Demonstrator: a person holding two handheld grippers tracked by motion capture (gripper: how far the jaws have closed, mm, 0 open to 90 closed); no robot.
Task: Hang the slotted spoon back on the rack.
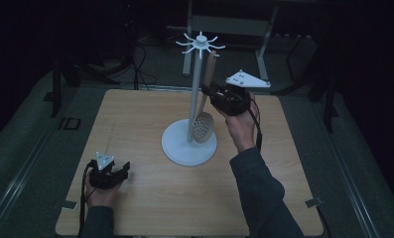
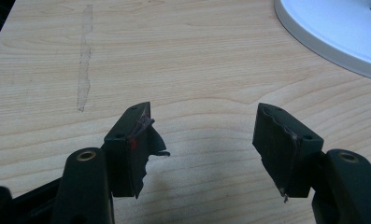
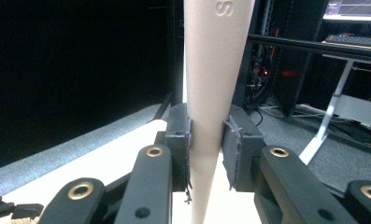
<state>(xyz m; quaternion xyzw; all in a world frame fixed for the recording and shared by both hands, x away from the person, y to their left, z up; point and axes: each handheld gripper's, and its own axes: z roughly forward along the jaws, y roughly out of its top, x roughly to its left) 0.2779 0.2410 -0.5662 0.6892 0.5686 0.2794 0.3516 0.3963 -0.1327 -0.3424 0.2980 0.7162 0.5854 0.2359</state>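
Nearest first: left tool (image 1: pixel 116 171) rests low on the counter (image 1: pixel 150 198) at the front-left corner, jaws spread w/ nothing between them, pads (image 2: pixel 134 140) showing bare wood in the gap. It sits well apart from the action, so it's not the near hand for what comes next.

Further in, centre of the counter, the white rack (image 1: pixel 189 144): round base, upright pole, hook arms fanned out at the top (image 1: pixel 200 43).

Right tool (image 1: pixel 215 91) is up beside the pole, pressed together on the slotted spoon (image 1: pixel 204 121), pinching its handle (image 3: pixel 216 93) about mid-length. Spoon's long axis runs near-upright, tilted a little: perforated bowl down, just above or touching the base (can't tell which), handle end up and toward the hooks.

Key relation: handle tip lies just below and right of the hook ring in the high view, close but whether it's on a hook I can't tell. Likely next move = lift along the spoon's own axis and nudge toward the pole top.
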